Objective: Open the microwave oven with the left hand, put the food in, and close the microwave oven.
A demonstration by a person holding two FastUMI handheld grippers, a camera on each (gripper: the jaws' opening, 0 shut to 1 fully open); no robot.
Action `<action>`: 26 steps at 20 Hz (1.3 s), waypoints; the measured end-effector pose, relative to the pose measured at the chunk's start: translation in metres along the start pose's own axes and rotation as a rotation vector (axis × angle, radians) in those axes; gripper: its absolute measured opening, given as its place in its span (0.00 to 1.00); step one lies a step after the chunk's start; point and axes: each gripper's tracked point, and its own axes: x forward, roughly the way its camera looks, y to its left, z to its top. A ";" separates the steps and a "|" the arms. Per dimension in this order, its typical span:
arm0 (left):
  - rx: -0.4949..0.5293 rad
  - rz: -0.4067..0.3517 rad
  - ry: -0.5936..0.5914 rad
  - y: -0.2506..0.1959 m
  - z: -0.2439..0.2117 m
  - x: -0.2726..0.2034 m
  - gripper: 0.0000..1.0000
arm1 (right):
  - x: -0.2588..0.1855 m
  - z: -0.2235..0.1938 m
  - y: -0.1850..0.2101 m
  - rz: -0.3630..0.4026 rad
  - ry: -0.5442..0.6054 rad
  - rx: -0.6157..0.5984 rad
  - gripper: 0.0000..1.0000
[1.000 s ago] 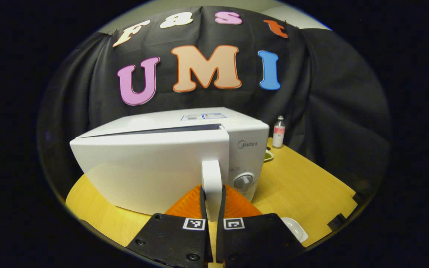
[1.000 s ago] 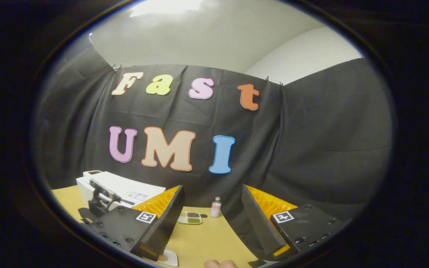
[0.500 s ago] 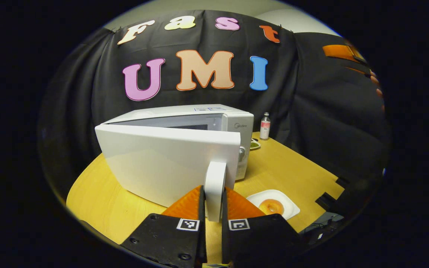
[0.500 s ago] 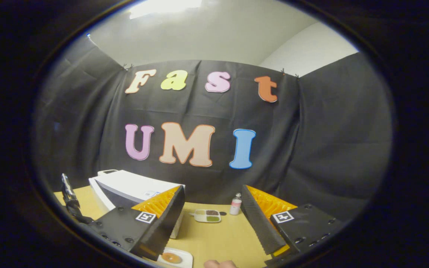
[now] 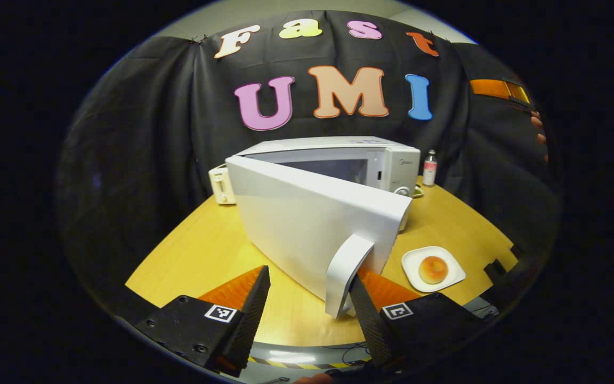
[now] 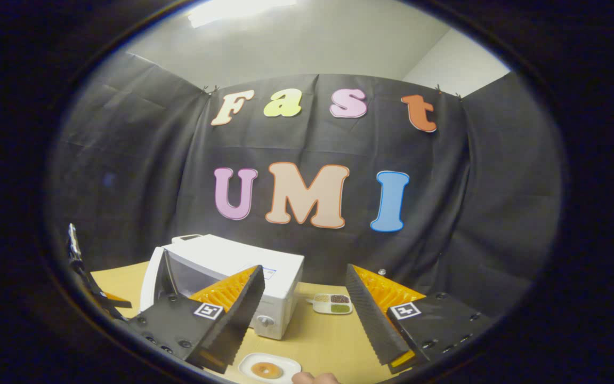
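White microwave door (image 5: 307,224) stands swung out at centre frame, its handle (image 5: 345,274) between the wide-spread, empty fingers of the left hand-held gripper (image 5: 309,309), so next the equally open right hand-held gripper (image 6: 301,314) must fetch the doughnut (image 5: 433,269) on its plate (image 5: 411,261), lower right.

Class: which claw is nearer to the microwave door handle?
Left. The left claw is open right at the door handle; the right claw hovers open, farther back above the table.

Black finger mounts (image 5: 200,325) with square markers
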 end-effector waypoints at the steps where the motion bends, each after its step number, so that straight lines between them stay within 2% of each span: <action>1: -0.005 0.032 0.008 0.013 -0.004 -0.005 0.84 | 0.002 -0.008 0.005 0.018 0.015 0.003 0.97; 6: -0.075 0.150 0.055 0.073 -0.025 -0.033 0.84 | 0.007 -0.050 0.025 0.090 0.099 0.015 0.97; 8: -0.090 0.160 0.076 0.090 -0.031 -0.042 0.84 | 0.009 -0.069 0.032 0.102 0.125 0.017 0.97; 9: -0.101 0.160 0.082 0.099 -0.032 -0.045 0.80 | 0.010 -0.081 0.036 0.104 0.143 0.020 0.97; 10: -0.106 0.153 0.089 0.104 -0.034 -0.048 0.84 | 0.011 -0.092 0.040 0.100 0.161 0.023 0.97; 11: -0.093 0.147 0.094 0.110 -0.034 -0.050 0.80 | 0.011 -0.104 0.045 0.094 0.182 0.026 0.97; 13: -0.061 0.122 0.104 0.121 -0.037 -0.051 0.84 | 0.013 -0.123 0.055 0.072 0.205 0.048 0.97; 18: -0.043 0.030 0.105 0.150 -0.039 -0.049 0.84 | 0.014 -0.191 0.071 -0.040 0.304 0.054 0.98; 20: -0.055 0.010 0.099 0.162 -0.041 -0.048 0.84 | 0.015 -0.211 0.067 -0.075 0.325 0.000 0.98; 26: -0.131 -0.014 0.100 0.187 -0.047 -0.047 0.84 | 0.007 -0.294 0.072 -0.104 0.503 0.002 0.98</action>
